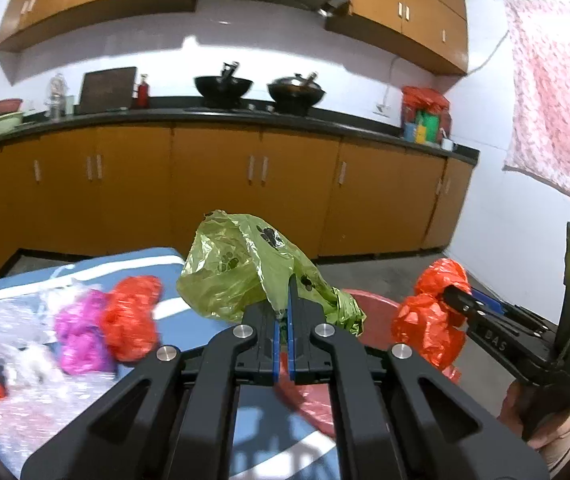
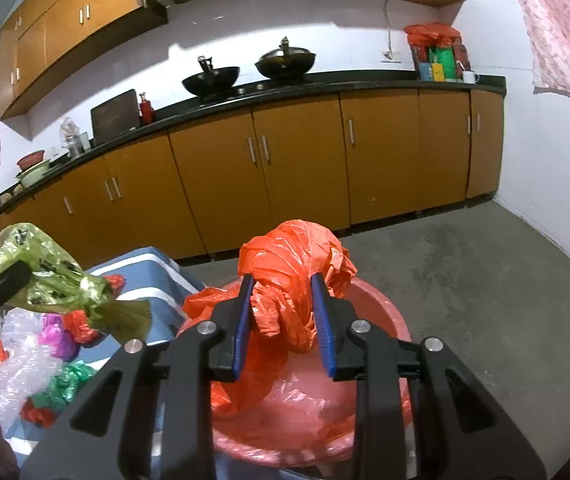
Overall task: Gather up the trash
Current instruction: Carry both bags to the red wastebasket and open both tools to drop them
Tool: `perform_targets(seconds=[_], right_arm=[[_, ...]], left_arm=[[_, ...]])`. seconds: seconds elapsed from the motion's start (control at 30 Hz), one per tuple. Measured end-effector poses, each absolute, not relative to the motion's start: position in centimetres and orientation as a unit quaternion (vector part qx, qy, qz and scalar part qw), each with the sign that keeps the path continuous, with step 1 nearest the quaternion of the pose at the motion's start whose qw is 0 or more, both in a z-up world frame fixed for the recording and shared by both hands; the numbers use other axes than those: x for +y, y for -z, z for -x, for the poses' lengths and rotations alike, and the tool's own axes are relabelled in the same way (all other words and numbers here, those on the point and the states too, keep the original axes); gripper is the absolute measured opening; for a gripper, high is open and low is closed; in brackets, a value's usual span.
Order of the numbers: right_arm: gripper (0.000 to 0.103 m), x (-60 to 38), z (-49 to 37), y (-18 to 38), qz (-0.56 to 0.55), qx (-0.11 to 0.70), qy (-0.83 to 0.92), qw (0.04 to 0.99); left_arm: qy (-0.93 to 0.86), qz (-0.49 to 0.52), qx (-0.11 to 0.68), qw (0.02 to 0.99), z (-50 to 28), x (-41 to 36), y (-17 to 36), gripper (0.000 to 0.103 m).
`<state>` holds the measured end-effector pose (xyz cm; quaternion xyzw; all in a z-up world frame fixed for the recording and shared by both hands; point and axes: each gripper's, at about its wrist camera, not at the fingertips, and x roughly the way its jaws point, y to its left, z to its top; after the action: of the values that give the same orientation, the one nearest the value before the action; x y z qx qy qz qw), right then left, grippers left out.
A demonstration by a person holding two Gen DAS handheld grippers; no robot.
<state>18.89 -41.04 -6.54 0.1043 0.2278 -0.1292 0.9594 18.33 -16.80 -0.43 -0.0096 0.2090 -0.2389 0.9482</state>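
My left gripper point(image 1: 284, 304) is shut on a crumpled green plastic bag point(image 1: 237, 268) and holds it in the air over the edge of the blue table. The green bag also shows in the right wrist view point(image 2: 57, 280). My right gripper point(image 2: 285, 312) is shut on a crumpled red plastic bag point(image 2: 293, 264) and holds it above a pink basin point(image 2: 381, 312) lined with a red bag. In the left wrist view the red bag point(image 1: 429, 320) hangs over the basin point(image 1: 369, 300), right of the green bag.
A blue striped table point(image 2: 153, 272) at the left holds more crumpled trash: red point(image 1: 133, 316), magenta point(image 1: 81, 332), green point(image 2: 65, 384) and clear bubble wrap point(image 1: 17, 364). Brown cabinets point(image 2: 297, 160) and a black counter with two woks stand behind. Grey floor point(image 2: 465, 260) lies to the right.
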Motion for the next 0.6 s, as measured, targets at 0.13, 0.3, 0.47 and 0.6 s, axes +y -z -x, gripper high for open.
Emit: perform_targets(seconds=[0.13,0.3,0.47,0.6], right_arm=[[0.029,-42.2,-19.3,7.3,-0.11,0.231,0.135,0.957],[0.029,-43.1,-19.9,7.8,-0.116,0.233,0.138,0.956],[0.029,-43.4,-20.4,8.2,-0.117,0.234,0.137,0.955],[0.035,-43.7,-20.5,8.6,-0.123,0.231,0.135,0.955]], left_arm=[[0.254,-0.001,0.219,0.942,-18.9,-19.1,1.5,0.002],[0.264,-0.012,0.233,0.936,-19.6,-21.0,2.6,0.002],[0.267,-0.019,0.243,0.932,-20.1,-22.2,3.4,0.002],[0.271,-0.022,0.253,0.929,-20.6,-23.1,4.0,0.002]])
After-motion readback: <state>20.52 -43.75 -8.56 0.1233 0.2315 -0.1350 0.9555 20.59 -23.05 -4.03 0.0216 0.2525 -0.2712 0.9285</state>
